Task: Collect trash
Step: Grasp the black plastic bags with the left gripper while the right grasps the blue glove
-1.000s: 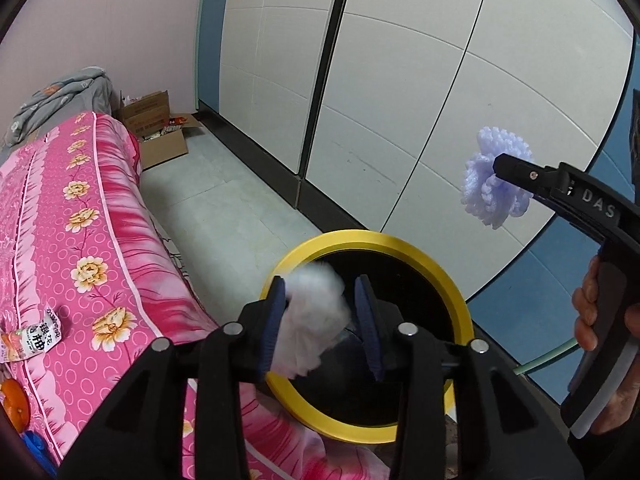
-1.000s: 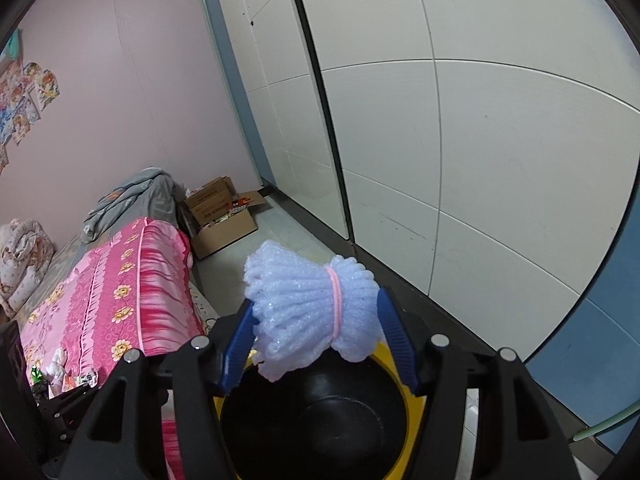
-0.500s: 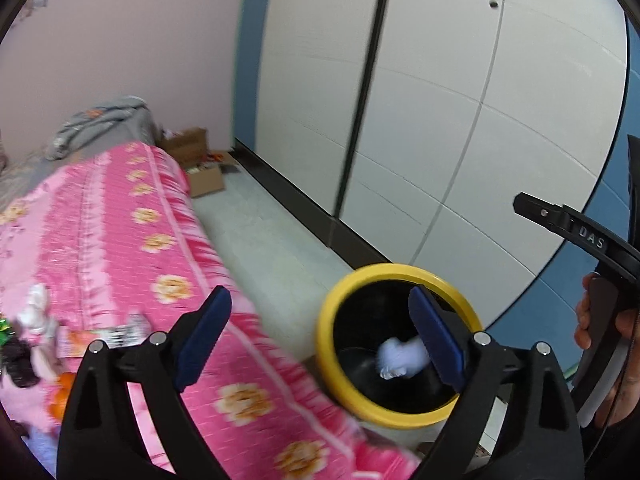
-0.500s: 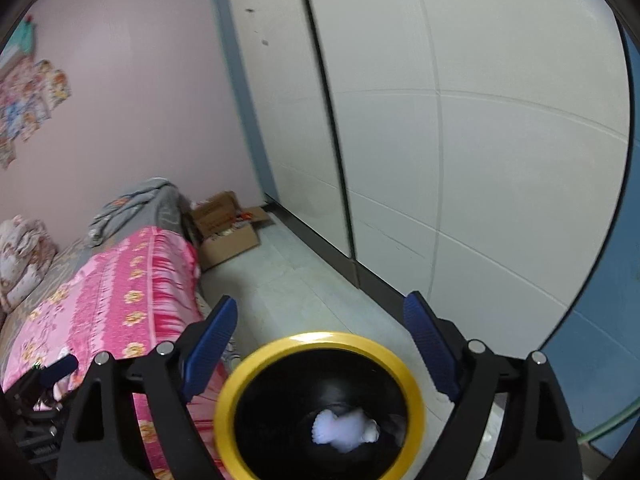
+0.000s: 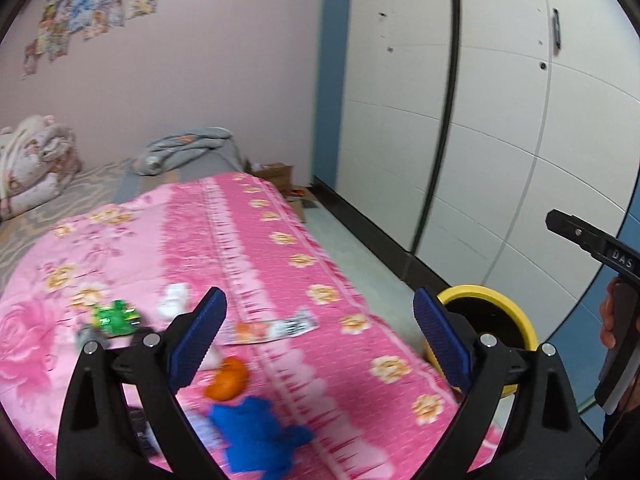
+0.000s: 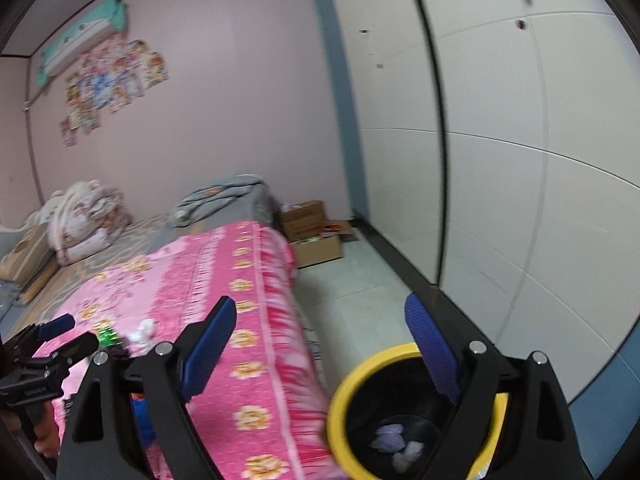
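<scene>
Both the left gripper (image 5: 316, 336) and right gripper (image 6: 320, 344) are spread wide with nothing in them, two crumpled wads (image 6: 396, 446) sit in the yellow-rimmed bin (image 6: 352, 384) beside the bed (image 5: 280, 256), where an orange scrap (image 5: 228, 378), blue piece (image 5: 256, 432) and wrapper (image 5: 276, 328) lie.

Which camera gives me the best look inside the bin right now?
The right wrist view: it looks down into the bin, showing its black interior and pale crumpled trash at the bottom. The left wrist view shows only part of the yellow rim behind the left tongs, none of the contents.
</scene>
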### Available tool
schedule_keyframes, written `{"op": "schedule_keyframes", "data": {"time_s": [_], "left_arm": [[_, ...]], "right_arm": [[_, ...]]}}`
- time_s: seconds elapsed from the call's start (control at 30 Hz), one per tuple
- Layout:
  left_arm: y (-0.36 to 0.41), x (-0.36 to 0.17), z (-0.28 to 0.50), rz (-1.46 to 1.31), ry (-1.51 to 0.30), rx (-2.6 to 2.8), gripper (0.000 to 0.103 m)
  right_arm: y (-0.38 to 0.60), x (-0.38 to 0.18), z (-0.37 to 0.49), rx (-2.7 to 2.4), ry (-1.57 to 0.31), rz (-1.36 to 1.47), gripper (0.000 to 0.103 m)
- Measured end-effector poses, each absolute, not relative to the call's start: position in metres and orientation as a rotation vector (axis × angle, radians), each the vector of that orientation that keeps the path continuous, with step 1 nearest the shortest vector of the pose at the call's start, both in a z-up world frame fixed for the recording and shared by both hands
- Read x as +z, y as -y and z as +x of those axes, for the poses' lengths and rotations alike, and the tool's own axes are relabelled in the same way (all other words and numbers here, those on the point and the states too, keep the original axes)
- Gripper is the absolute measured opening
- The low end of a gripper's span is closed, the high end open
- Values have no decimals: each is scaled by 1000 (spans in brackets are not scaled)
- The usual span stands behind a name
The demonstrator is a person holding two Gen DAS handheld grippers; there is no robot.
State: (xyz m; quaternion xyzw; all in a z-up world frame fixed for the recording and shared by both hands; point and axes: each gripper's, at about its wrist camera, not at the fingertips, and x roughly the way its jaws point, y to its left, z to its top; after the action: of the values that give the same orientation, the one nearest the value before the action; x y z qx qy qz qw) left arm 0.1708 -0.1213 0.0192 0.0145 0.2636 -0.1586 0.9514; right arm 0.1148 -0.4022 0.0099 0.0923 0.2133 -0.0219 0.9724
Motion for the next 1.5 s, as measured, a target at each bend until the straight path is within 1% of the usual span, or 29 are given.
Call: {"op": "schedule_keyframes", "data": {"time_s": [0.33,0.77,1.0,1.5], "left_arm": [[27,16,138,17,-543,-169,91],[-66,-32,116,-3,-630,-13,91],[-88,-62,113,-29,-679,0,91],[-99,-111,126,-24,-774,-32,91]], "right_arm": [[323,8,111,155,-470,155,83],[247,-33,114,309,-578,75,84],[215,-62,122,355,-641,4,84],[162,-116,143,459,-791,-85,84]]}}
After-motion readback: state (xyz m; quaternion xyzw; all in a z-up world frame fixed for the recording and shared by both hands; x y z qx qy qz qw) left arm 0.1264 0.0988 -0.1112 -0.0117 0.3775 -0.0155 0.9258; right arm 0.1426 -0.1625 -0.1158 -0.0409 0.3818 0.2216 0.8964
